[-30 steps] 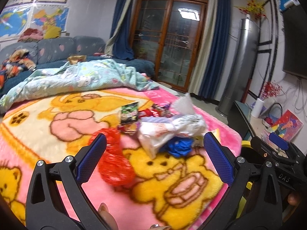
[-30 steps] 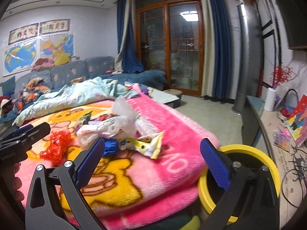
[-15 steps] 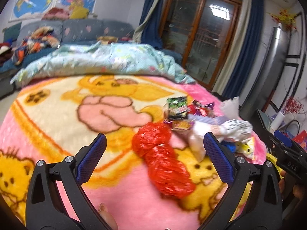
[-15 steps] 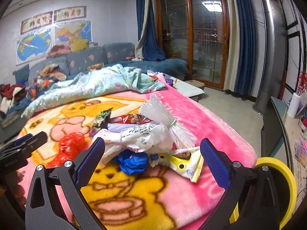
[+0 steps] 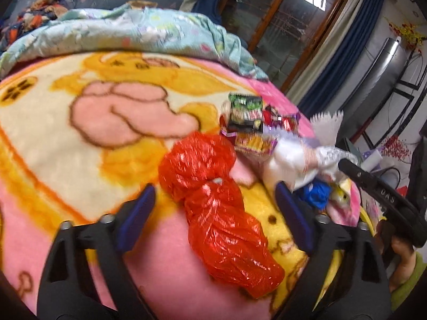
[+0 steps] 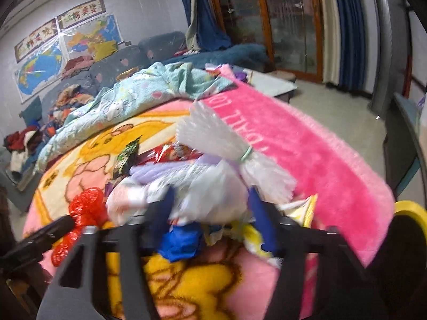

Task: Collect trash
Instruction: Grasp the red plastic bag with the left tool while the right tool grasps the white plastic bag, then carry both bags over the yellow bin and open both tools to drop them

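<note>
- A pink and yellow cartoon blanket (image 5: 80, 122) is spread across most of both views, with a pale blue quilt (image 5: 128, 32) bunched along the top.
- A yellow bin (image 6: 408, 208) is seen at the right edge of the right wrist view.
- A crumpled red bag (image 5: 213, 192) lies at the centre of the left wrist view, between the 2 spread fingers of the left gripper (image 5: 213, 208); no contact is shown.
- A white bag (image 6: 208, 194) sits mid-frame in the right wrist view, between the parted fingers of the right gripper (image 6: 210, 213); whether it is touched cannot be told through the blur.
- A blue wad (image 6: 181, 240) lies just below it.
- Snack wrappers (image 5: 248, 112) are scattered right of centre.
</note>
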